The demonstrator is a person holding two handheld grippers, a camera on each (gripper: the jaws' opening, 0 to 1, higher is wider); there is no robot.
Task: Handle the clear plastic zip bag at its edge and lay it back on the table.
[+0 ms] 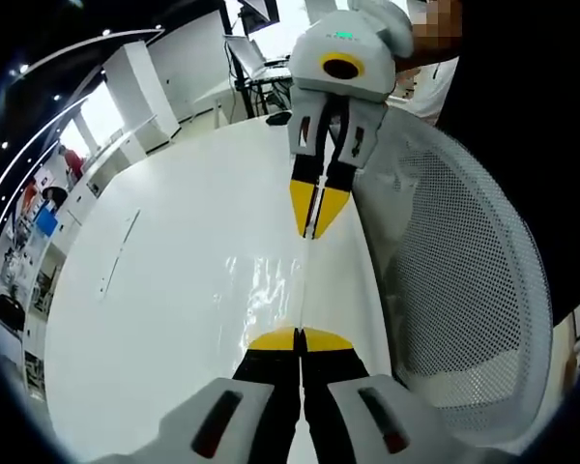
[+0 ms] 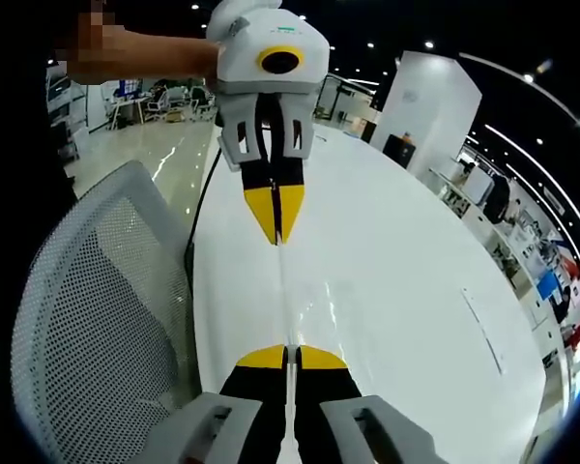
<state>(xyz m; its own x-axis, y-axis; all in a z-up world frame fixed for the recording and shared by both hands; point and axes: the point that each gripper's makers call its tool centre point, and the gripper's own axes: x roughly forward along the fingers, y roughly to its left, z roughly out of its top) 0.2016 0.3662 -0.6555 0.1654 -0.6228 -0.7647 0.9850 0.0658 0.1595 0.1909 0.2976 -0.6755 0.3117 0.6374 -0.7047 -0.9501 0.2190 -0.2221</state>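
The clear plastic zip bag (image 1: 267, 290) is stretched taut between the two grippers above the white table (image 1: 174, 251), seen nearly edge-on with faint glints. In the left gripper view my left gripper (image 1: 300, 340) is shut on the bag's near edge. The right gripper (image 1: 316, 228) faces it from above, shut on the far edge. In the right gripper view the bag (image 2: 304, 302) runs as a thin glossy strip from my right gripper (image 2: 290, 356) up to the left gripper (image 2: 277, 238). Both pairs of yellow tips are pressed together.
A white mesh office chair (image 1: 464, 290) stands against the table's edge, also seen as the chair (image 2: 97, 319) in the right gripper view. A thin line mark (image 1: 118, 253) lies on the table top. A person's hand (image 2: 145, 53) holds the left gripper. Desks and screens stand beyond.
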